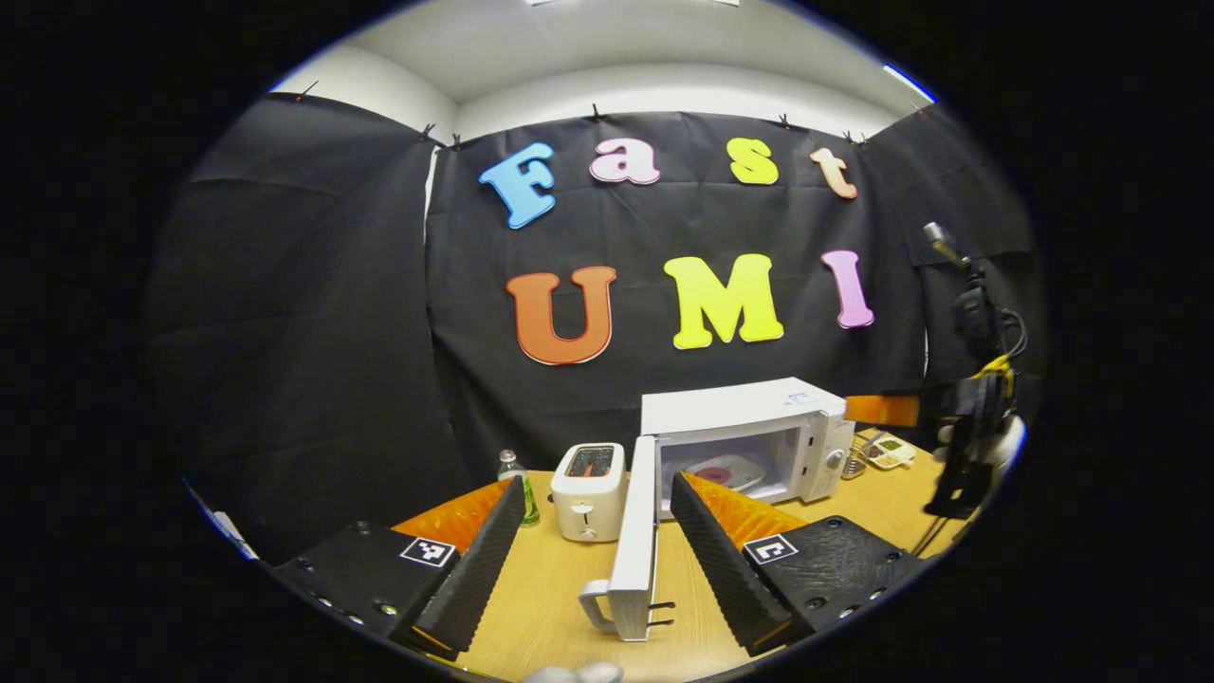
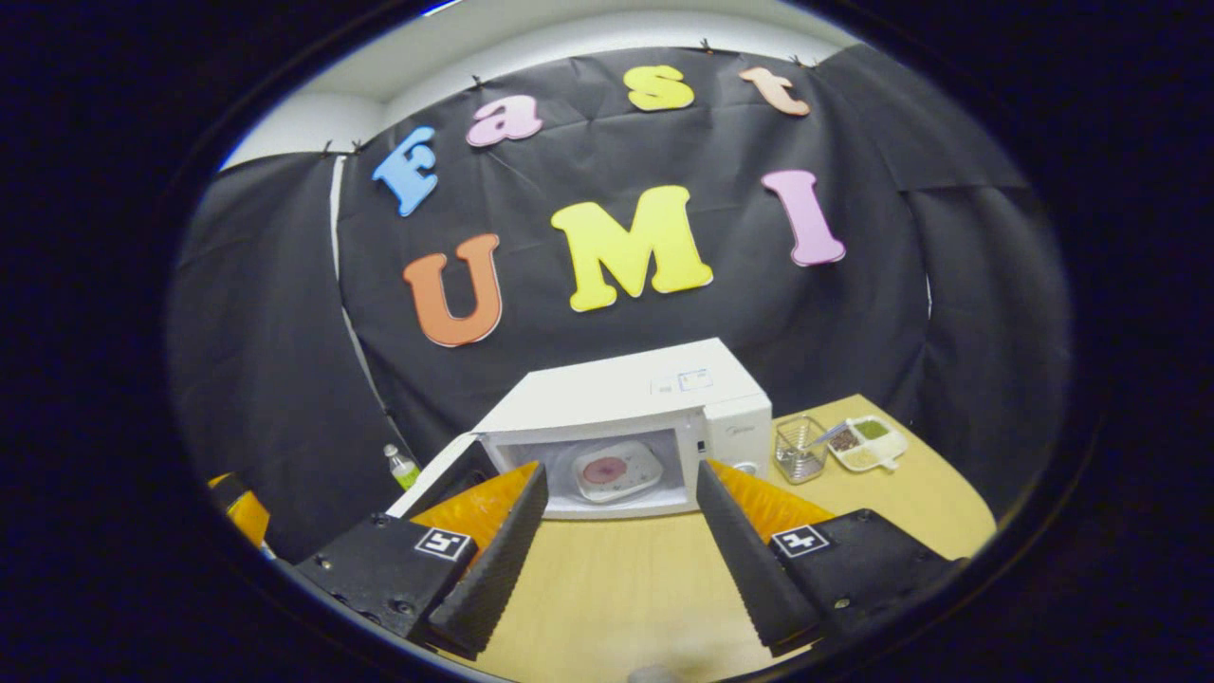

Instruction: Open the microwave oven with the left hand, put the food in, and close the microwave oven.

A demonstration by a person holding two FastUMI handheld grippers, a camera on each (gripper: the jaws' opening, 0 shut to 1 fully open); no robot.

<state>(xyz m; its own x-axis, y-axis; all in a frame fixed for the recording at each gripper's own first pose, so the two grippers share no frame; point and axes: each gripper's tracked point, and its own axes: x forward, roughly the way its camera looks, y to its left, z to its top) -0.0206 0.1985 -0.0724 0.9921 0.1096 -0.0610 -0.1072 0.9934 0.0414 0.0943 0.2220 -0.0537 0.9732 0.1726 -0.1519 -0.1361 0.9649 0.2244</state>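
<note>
Two steps looked done: the door was open and the food was inside; only the closing was left.

From the left gripper view, the left gripper point(image 1: 597, 541) had its fingers spread wide and held nothing. Between them, near the camera, stood the door point(image 1: 634, 541) edge-on, swung fully out, its handle point(image 1: 596, 607) at the near end; neither finger touched it. Behind it the microwave point(image 1: 749, 432) sat on the table point(image 1: 541, 588), its cavity lit, with a plate point(image 1: 726, 471) of food on the floor of it. A toaster point(image 1: 588, 489) stood just left of the door and a bottle point(image 1: 517, 484) farther left. At the far right the other gripper point(image 1: 967, 417) hung beside the microwave, apart from it.

From the right gripper view, the right gripper point(image 2: 616, 541) was also open and empty, back from the microwave point(image 2: 635, 417). The plate point(image 2: 616, 471) lay well inside the cavity, and the door point(image 2: 446, 474) stood open at the left. A glass cup point(image 2: 799, 451) and a divided dish point(image 2: 865, 443) stood to the right on the table point(image 2: 607, 598).

By my reading, the left gripper was well placed to push the door shut.
</note>
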